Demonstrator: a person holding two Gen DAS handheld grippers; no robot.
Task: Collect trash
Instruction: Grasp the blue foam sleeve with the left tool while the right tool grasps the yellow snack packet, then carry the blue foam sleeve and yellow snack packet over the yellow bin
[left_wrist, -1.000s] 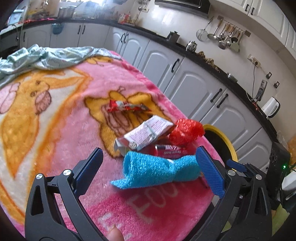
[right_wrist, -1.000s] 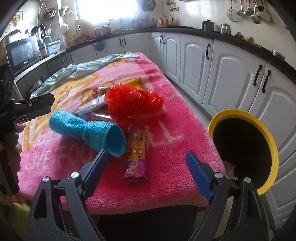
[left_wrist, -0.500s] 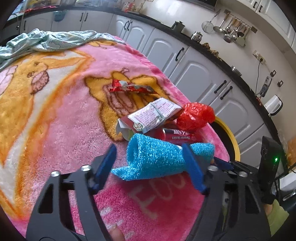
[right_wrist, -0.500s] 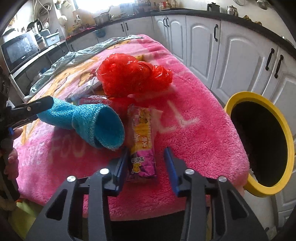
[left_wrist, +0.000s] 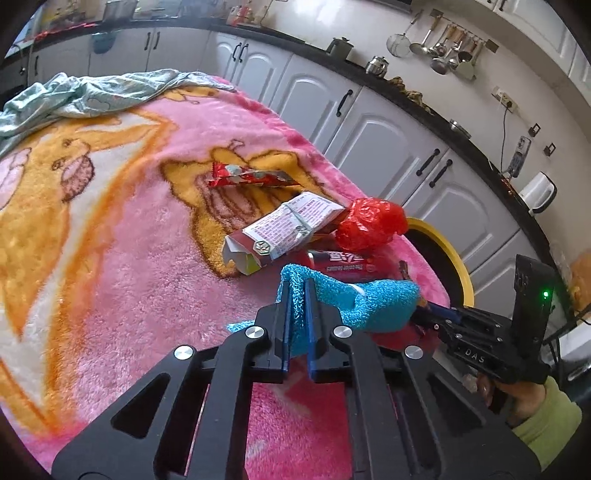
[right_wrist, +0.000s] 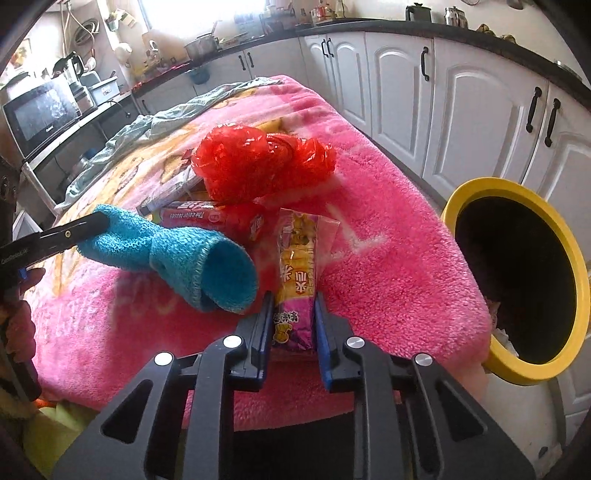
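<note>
On the pink blanket (left_wrist: 129, 266) lies a heap of trash. My left gripper (left_wrist: 297, 291) is shut on one end of a blue knitted sock (left_wrist: 373, 302), whose open cuff (right_wrist: 225, 273) points toward the right gripper. My right gripper (right_wrist: 293, 308) is closing its jaws on the near end of a yellow and purple snack wrapper (right_wrist: 297, 266), and the pads touch both of its sides. Behind these lie a crumpled red plastic bag (right_wrist: 255, 162), a red tissue pack (right_wrist: 207, 218), an opened carton (left_wrist: 291, 227) and a red candy wrapper (left_wrist: 247, 177).
A black bin with a yellow rim (right_wrist: 476, 188) stands open just off the blanket's right edge, in front of white cabinets (right_wrist: 476, 110). A pale green cloth (left_wrist: 92, 92) is bunched at the blanket's far end. A hand in a green sleeve (left_wrist: 543, 413) holds the right tool.
Both grippers went from wide open to closed: the left one onto the blue sock, the right one around the snack wrapper. Each edged slightly forward over its item.
</note>
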